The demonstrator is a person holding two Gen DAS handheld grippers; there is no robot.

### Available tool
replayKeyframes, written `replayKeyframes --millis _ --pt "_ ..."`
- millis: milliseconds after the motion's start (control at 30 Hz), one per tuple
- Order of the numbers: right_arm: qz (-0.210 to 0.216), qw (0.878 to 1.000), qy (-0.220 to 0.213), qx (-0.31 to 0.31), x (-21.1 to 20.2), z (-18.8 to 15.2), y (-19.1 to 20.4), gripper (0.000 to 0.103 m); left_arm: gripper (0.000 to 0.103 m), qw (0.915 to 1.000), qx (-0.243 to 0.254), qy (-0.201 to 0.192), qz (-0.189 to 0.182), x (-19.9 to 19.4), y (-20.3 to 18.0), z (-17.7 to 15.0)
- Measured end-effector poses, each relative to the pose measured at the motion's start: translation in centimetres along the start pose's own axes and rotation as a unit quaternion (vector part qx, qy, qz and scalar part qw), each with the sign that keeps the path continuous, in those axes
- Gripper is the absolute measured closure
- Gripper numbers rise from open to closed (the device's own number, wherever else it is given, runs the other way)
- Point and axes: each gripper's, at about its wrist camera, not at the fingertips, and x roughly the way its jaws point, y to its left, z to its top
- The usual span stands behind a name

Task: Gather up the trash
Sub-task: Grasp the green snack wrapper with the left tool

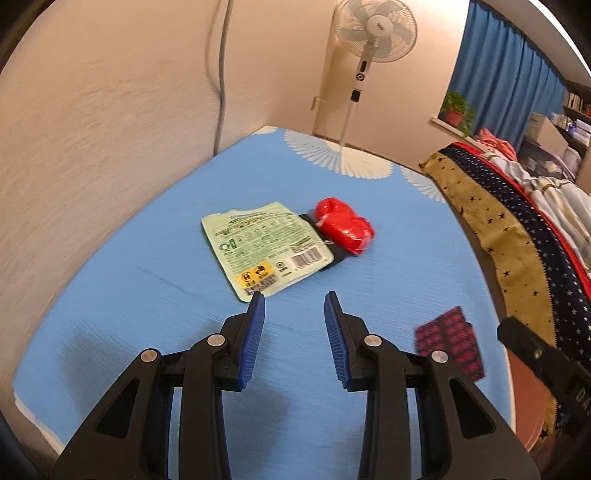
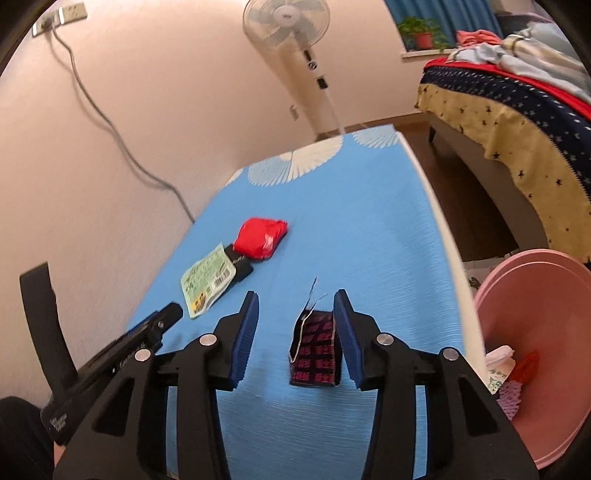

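Note:
A pale green snack pouch (image 1: pixel 263 247) lies flat on the blue table (image 1: pixel 147 288), partly over a black wrapper (image 1: pixel 334 254), with a crumpled red wrapper (image 1: pixel 345 225) beside it. My left gripper (image 1: pixel 294 299) is open and empty, just short of the pouch's near corner. A dark wrapper with pink print (image 2: pixel 316 349) lies between the jaws of my right gripper (image 2: pixel 295 299), which is open, close to its right pad (image 2: pixel 347 332). The same wrapper shows in the left wrist view (image 1: pixel 448 341). The pouch (image 2: pixel 207 282) and red wrapper (image 2: pixel 260 238) also show in the right wrist view.
A pink basin (image 2: pixel 546 343) holding several bits of trash sits below the table's right edge. A bed with star-patterned covers (image 2: pixel 517 122) stands to the right. A standing fan (image 2: pixel 295 29) is beyond the table's far end. A wall (image 1: pixel 92 129) runs along the left.

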Motion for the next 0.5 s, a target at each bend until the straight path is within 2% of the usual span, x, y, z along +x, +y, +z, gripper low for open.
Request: replayKeyframes --millis 233,333,400,467,500 --pt "-0.014 0.999 0.038 -0.016 2.2 -0.6 0.4 0.060 0.070 0.9997 0.010 0.013 0.016 2.4 -0.2 0.7" --pt "-0.017 0.998 0.046 -0.028 2.8 -0.5 0.6 0.074 0.068 0.9991 0.029 0.019 0.023 3.3 -0.9 0.9" --pt "-0.017 0.998 0.048 -0.036 3.1 -0.4 0.7 0.092 0.062 0.9981 0.045 0.026 0.032 4.0 -1.5 1.0" --pt "-0.014 0.998 0.046 -0.039 3.2 -0.1 0.6 0.099 0.051 0.9973 0.054 0.030 0.039 4.5 -1.8 1.3" --pt "-0.015 0.998 0.042 -0.041 3.1 0.0 0.6 0.100 0.049 0.9968 0.060 0.033 0.043 4.8 -2.1 1.4"
